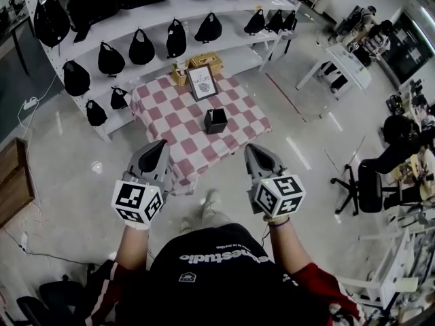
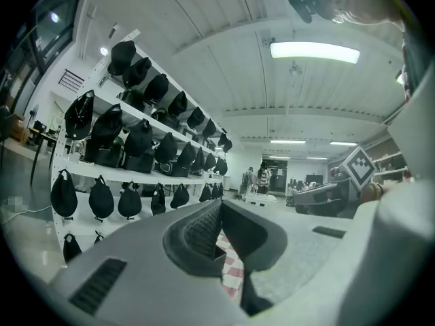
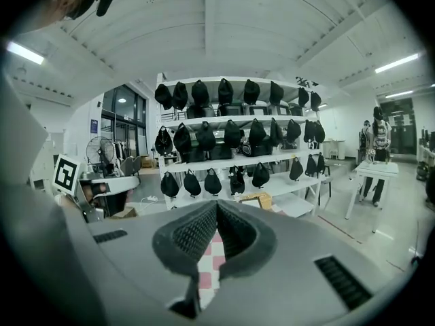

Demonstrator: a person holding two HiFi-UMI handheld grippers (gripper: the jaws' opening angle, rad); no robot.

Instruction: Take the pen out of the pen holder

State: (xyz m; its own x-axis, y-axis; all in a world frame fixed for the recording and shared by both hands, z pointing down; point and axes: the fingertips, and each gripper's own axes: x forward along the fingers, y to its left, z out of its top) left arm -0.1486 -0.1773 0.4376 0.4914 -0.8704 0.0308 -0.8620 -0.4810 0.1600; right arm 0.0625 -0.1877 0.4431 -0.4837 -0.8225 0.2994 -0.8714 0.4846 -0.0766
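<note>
Step in hand, at a guess: the approach, with the grasp not yet begun. Farthest back and biggest, a white shelf rack (image 1: 204, 9) hung with black bags (image 1: 141, 46), best kept clear of either arm's swing. In front of it, a low counter (image 1: 170, 114) under a red-and-white checked cloth, well apart from both tools. Walk up square to its near edge over the bare floor (image 1: 68, 182); no obstacle visible on that path. Next in size, left tongs (image 1: 162, 144) and right tongs (image 1: 251, 148), both pinched together, holding nothing, aimed toward the cloth. Open one wide before coming in and keep the other ready to steady the holder. At the counter's far side, a framed sign (image 1: 202, 82) propped upright, wooden boxes (image 1: 206, 61) behind it, all out of the way of a near-side reach. Smaller, near the cloth's middle, the black pen holder (image 1: 215, 121), square, open-topped, standing alone. Smallest, the pen: presumably inside, too small to make out from here. Come from above and lift straight up to avoid tipping the holder.
</note>
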